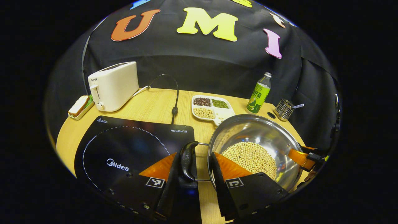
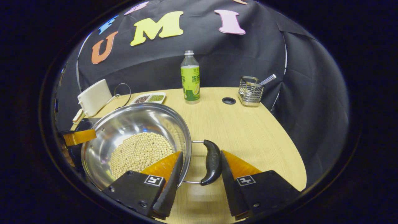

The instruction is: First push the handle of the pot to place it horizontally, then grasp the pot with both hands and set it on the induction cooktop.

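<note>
Wooden tabletop point(image 2: 248, 130) carries the steel pot point(image 1: 258, 133), lower right in the left gripper view, just beside the induction cooktop point(image 1: 130, 149). Left gripper point(image 1: 194, 168) straddles its black handle point(image 1: 188, 160) and rim, jaws spread; right gripper point(image 2: 202, 169) likewise brackets the opposite handle point(image 2: 212, 161). Soybeans point(image 2: 140, 152) fill the bottom.

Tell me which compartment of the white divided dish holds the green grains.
In the left gripper view it is the far right compartment of the white divided dish. Dark reddish grains lie left of it, pale beans nearer the camera.
</note>
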